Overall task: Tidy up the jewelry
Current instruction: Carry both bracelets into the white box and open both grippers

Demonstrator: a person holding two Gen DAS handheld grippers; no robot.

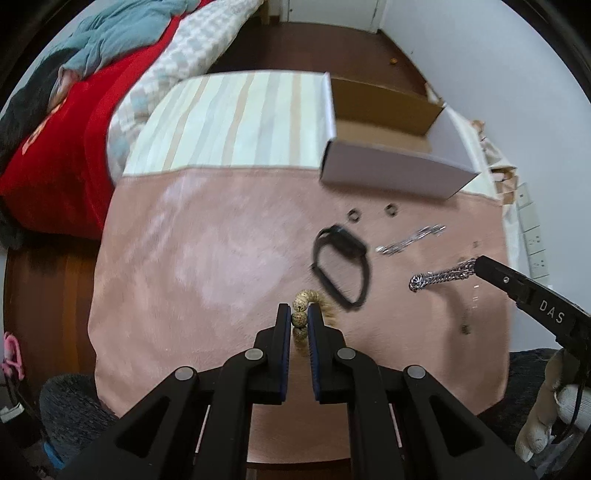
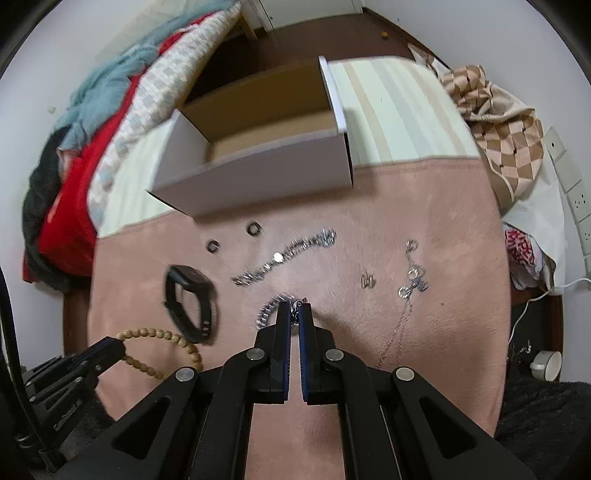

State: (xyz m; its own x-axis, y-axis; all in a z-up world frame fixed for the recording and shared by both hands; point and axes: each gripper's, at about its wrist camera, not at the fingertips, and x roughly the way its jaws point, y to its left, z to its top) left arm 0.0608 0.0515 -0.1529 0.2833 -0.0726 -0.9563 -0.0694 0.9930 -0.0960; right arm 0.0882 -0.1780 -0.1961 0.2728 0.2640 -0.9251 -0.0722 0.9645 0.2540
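Left wrist view: my left claw (image 1: 299,318) is clenched on the bead bracelet (image 1: 300,317) above the pink table (image 1: 207,266); I'd lift clear, then carry it over the open box (image 1: 384,125).

Right wrist view: my right claw (image 2: 294,314) pinches the steel chain (image 2: 269,308); I'd raise it slowly so it doesn't slip.

White walls (image 1: 443,55) rise over a dark brown wooden floor (image 1: 314,48). A bed (image 1: 66,155) with a red cover, a checked quilt (image 2: 159,85) and a heap of teal cloth (image 1: 122,33) stands beside the bench (image 1: 221,240), which is covered in pink and striped cloth. White sockets (image 2: 576,206) line the wall, near a checked beige cloth (image 2: 495,122).
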